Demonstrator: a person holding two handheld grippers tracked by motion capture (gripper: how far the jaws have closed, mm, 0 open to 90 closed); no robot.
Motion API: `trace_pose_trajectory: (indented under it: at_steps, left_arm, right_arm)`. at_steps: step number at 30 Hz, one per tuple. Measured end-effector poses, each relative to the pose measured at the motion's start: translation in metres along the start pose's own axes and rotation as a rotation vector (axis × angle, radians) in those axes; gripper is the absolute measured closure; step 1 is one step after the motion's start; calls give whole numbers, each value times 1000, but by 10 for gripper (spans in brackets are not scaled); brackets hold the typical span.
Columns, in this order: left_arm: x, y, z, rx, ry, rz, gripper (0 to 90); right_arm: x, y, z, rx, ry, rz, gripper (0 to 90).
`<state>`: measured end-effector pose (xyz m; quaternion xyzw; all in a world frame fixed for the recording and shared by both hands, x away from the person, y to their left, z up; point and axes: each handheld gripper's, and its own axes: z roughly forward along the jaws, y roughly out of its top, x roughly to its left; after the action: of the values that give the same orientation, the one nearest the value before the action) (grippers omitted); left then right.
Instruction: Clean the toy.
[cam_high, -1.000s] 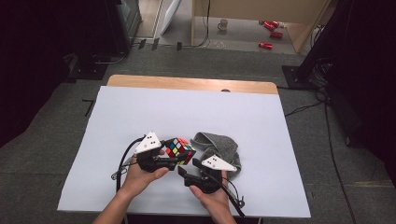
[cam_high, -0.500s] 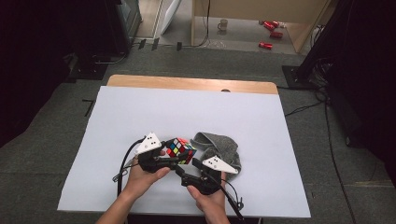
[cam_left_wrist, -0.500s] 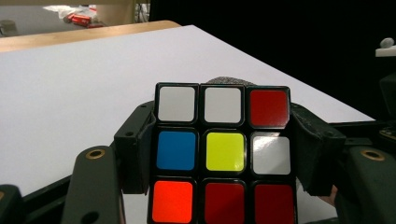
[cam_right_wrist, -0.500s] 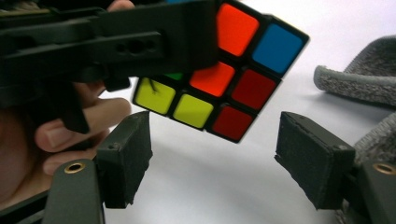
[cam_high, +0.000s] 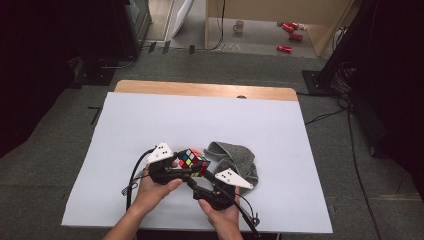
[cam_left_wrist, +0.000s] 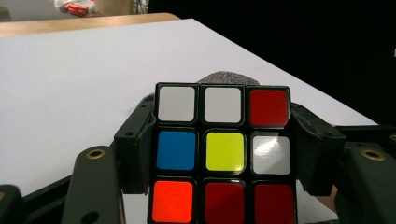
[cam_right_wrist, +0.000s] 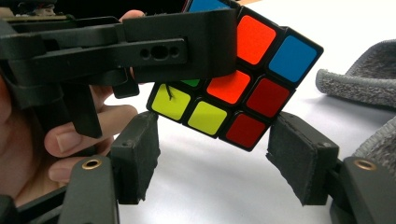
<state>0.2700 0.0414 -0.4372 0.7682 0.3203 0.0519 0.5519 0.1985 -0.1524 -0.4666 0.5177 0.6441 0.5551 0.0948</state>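
The puzzle cube (cam_left_wrist: 223, 151) is clamped between the left gripper (cam_left_wrist: 223, 154) fingers above the worktop (cam_high: 150, 120). The right gripper (cam_right_wrist: 212, 158) fingers have just been closing around its lower corner, pads not yet touching.

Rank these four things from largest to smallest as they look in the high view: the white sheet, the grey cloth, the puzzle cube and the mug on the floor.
1. White sheet: by far the largest.
2. Grey cloth.
3. Puzzle cube, partly hidden by the gripper jaws.
4. Mug: looks smallest, but it stands much farther from the camera, so its real size against the cube is unsure.
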Motion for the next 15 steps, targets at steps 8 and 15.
trace_pose_trajectory:
  at_steps: [8, 15]
  left_arm:
    - [3, -1, 0, 20, -13, -10, 347]
    - [5, -1, 1, 34, -30, -25, 347]
  right_arm:
    - [1, -1, 1, 13, -27, -68, 356]
    - [0, -1, 2, 20, -48, -157, 356]
